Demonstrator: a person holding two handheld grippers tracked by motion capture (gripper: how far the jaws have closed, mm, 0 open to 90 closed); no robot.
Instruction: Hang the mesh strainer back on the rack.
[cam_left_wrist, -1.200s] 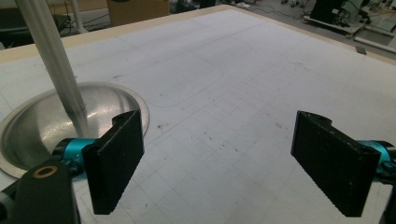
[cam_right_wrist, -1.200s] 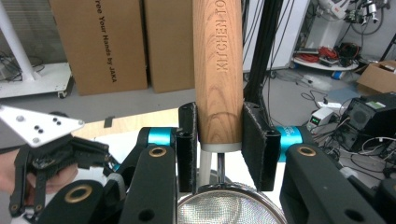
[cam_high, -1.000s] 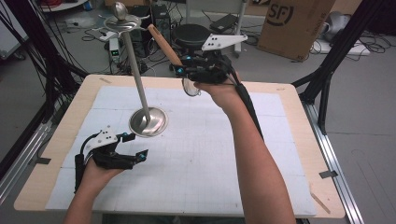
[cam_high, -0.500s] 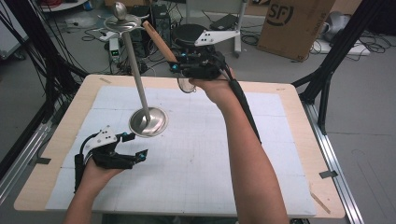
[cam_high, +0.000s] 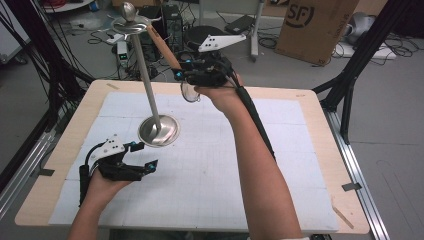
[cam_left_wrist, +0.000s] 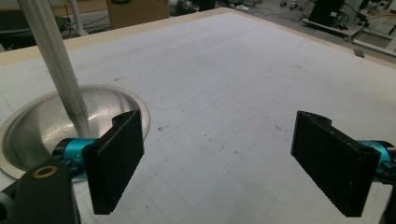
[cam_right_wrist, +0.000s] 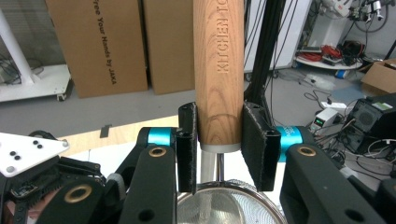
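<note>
Gripping a wooden-handled strainer (cam_right_wrist: 219, 70) raised beside the top of the steel hanging stand (cam_high: 148, 85), the right hand-held gripper (cam_high: 187, 76) angles it, probably for hanging. The left hand-held gripper (cam_left_wrist: 231, 161), open and empty, waits beside the stand's base.

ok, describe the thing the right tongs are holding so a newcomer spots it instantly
Start at the tall steel stand on the white table mat. Behind it, above the table's far edge, the right tongs clamp a strainer. Its engraved wooden handle and round mesh bowl set it apart from the all-metal stand.
</note>
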